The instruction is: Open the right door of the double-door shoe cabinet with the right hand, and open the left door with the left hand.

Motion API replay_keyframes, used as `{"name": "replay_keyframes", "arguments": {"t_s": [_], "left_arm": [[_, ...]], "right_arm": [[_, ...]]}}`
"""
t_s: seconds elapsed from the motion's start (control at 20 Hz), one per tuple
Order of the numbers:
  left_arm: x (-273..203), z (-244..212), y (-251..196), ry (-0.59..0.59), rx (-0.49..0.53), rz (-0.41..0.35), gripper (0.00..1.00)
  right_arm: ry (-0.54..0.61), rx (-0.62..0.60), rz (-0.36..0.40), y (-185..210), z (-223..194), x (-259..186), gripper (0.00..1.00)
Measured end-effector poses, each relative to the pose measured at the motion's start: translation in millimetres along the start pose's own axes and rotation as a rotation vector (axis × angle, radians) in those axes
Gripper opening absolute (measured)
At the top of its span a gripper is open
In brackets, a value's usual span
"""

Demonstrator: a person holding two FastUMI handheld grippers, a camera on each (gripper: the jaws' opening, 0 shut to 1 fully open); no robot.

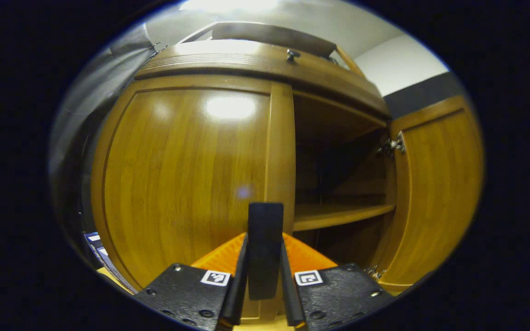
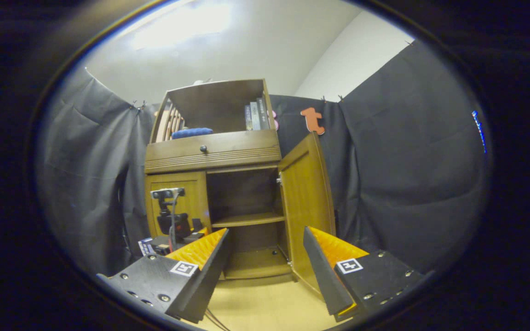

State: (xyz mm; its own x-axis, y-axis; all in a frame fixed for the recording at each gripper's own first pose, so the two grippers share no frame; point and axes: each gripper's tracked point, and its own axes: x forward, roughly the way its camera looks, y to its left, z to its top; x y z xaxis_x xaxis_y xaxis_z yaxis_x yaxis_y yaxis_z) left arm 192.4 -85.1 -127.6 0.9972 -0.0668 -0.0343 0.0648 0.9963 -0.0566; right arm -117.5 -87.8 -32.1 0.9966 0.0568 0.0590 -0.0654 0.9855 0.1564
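The brown wooden shoe cabinet (image 2: pixel 212 156) stands against the booth wall. Its right door (image 2: pixel 306 197) is swung wide open and also appears in the left gripper view as the right door (image 1: pixel 435 184). The left door (image 1: pixel 182 184) lies flush with the cabinet front. My left gripper (image 1: pixel 265 220) sits close against that door's inner edge, shut on a dark upright handle (image 1: pixel 265 243). My right gripper (image 2: pixel 265 271) hangs open well back from the cabinet, holding nothing. The left gripper's camera mount (image 2: pixel 167 194) shows in front of the left door (image 2: pixel 180 197).
Inside the open half are a wooden shelf (image 2: pixel 246 219) and a bottom board (image 2: pixel 256 264). A drawer with a dark knob (image 2: pixel 204 149) runs above the doors. Books (image 2: pixel 256 115) and a blue item (image 2: pixel 191 133) sit on the top shelf. Light wooden floor (image 2: pixel 265 303) lies in front.
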Motion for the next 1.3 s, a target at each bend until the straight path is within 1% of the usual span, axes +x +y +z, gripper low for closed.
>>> {"name": "replay_keyframes", "arguments": {"t_s": [0.05, 0.1, 0.25, 0.35, 0.5, 0.55, 0.6, 0.65, 0.7, 0.85, 0.9, 0.95, 1.0, 1.05, 1.1, 1.25, 1.3], "left_arm": [[-1.2, -2.8, 0.0, 0.025, 0.019, -0.009, 0.43], [-2.0, -3.1, -1.3, 0.028, 0.019, -0.027, 0.31], [-6.7, -4.1, -4.3, 0.084, -0.027, -0.086, 0.31], [-12.1, -2.0, -3.0, 0.108, -0.032, -0.079, 0.31], [-12.3, 1.8, 0.7, 0.105, 0.021, -0.052, 0.31], [-13.4, 3.7, 0.4, 0.101, 0.025, -0.051, 0.31], [-15.2, 2.5, 0.5, 0.101, 0.032, -0.055, 0.30], [-16.5, 3.7, 0.3, 0.107, 0.045, -0.065, 0.31], [-16.3, 2.9, -1.1, 0.107, 0.043, -0.078, 0.31], [-18.4, 5.3, -1.7, 0.115, 0.049, -0.101, 0.31], [-19.2, 4.3, -1.6, 0.124, 0.051, -0.100, 0.31], [-20.4, 5.2, -1.3, 0.133, 0.058, -0.098, 0.31], [-24.3, 6.7, 1.1, 0.143, 0.063, -0.094, 0.31], [-28.6, 7.3, 2.6, 0.153, 0.067, -0.089, 0.31], [-33.2, 5.0, 3.3, 0.161, 0.079, -0.089, 0.31], [-41.2, 8.0, 7.1, 0.176, 0.096, -0.110, 0.32], [-41.0, 8.0, 6.8, 0.178, 0.097, -0.115, 0.31]], "right_arm": [[0.001, -0.001, 0.000, 1.2, -0.4, -1.2, 0.96], [0.001, -0.004, 0.001, 1.6, -1.4, -2.5, 0.96], [0.002, -0.017, -0.015, -3.6, -2.0, -2.8, 0.96], [0.013, -0.031, -0.019, -8.8, -2.1, -4.3, 0.96], [0.027, -0.037, -0.057, -24.1, 3.3, -12.0, 0.96], [0.028, -0.042, -0.072, -27.6, 4.9, -15.9, 0.90], [0.029, -0.054, -0.081, -30.2, 6.8, -20.6, 0.94], [0.027, -0.073, -0.083, -29.8, 9.6, -23.6, 0.90], [0.025, -0.085, -0.080, -30.6, 13.7, -25.5, 0.90], [0.021, -0.070, -0.052, -25.9, 22.2, -39.5, 0.91], [0.018, -0.073, -0.057, -28.6, 23.3, -43.0, 0.94], [0.002, -0.081, -0.068, -31.7, 27.2, -44.2, 0.90], [-0.009, -0.098, -0.061, -30.3, 29.4, -45.0, 0.90], [-0.006, -0.113, -0.043, -26.7, 28.0, -43.6, 0.90], [0.008, -0.117, -0.036, -25.4, 22.4, -42.7, 0.94], [0.037, -0.106, -0.032, -27.2, 14.8, -44.6, 0.94], [0.035, -0.102, -0.028, -26.0, 16.7, -42.7, 0.91]]}}
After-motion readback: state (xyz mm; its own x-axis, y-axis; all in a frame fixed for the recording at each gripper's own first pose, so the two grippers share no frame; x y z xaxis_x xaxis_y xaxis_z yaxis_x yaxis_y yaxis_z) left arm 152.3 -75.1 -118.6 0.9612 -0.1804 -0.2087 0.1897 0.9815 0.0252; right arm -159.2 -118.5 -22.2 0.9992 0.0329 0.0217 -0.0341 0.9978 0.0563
